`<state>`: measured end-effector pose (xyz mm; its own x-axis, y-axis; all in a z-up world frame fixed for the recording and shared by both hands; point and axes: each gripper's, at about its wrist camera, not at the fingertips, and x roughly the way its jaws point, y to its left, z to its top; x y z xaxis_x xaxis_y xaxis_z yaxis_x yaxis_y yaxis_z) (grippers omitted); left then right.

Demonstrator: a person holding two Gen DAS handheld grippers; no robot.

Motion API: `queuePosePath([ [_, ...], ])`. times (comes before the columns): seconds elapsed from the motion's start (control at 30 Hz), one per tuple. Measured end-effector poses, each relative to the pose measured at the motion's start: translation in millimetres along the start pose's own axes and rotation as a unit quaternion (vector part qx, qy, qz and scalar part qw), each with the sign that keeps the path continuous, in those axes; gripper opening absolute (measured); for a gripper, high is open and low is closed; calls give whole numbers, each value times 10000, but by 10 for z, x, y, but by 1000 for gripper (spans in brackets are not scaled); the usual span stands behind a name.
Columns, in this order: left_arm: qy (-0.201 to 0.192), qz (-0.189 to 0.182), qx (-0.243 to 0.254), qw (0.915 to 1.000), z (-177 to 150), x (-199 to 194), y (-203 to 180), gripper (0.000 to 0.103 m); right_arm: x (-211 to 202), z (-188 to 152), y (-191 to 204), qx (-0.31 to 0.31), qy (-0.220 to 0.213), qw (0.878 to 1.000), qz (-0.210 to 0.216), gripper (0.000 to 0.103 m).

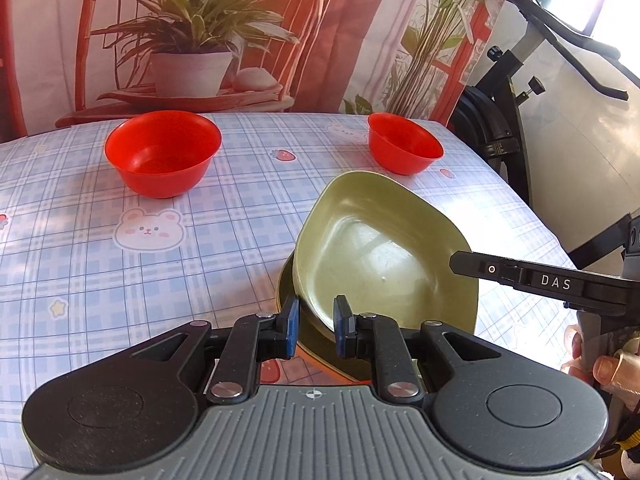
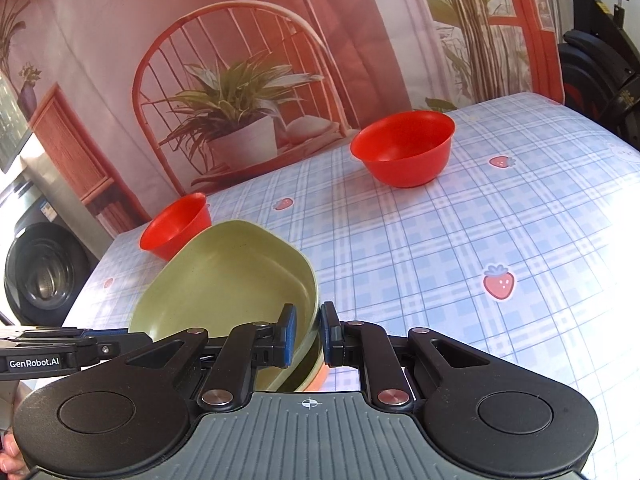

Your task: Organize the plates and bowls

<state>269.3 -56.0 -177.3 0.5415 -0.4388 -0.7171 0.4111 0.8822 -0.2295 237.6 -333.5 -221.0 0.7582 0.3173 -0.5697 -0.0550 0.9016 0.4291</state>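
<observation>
A green squarish plate (image 1: 372,252) is tilted up off a second green plate (image 1: 460,312) that lies flat on the table near the front edge. My left gripper (image 1: 316,326) is shut on the tilted plate's near rim. My right gripper (image 2: 308,336) is shut on the same plate's (image 2: 228,280) opposite rim, and it shows in the left wrist view (image 1: 540,280) reaching in from the right. A large red bowl (image 1: 162,154) stands at the far left of the table and a smaller red bowl (image 1: 404,144) at the far right.
The table (image 1: 80,260) wears a blue checked cloth with bear and strawberry prints. Behind it hangs a printed backdrop of a chair and potted plant (image 1: 192,40). An exercise bike (image 1: 504,120) stands off the right edge. A washing machine (image 2: 44,272) shows in the right wrist view.
</observation>
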Motion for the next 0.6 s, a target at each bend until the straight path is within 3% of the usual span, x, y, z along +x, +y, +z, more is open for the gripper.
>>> queuePosePath([
  [0.37,80,-4,-59,10000,-38,34,18,19,10,-3,24,-132,27,9999,-49,14],
  [0.6,-32,28,-153,9999,-53,-24,74,19,9,6,24,-185,58,9998,-75,22],
])
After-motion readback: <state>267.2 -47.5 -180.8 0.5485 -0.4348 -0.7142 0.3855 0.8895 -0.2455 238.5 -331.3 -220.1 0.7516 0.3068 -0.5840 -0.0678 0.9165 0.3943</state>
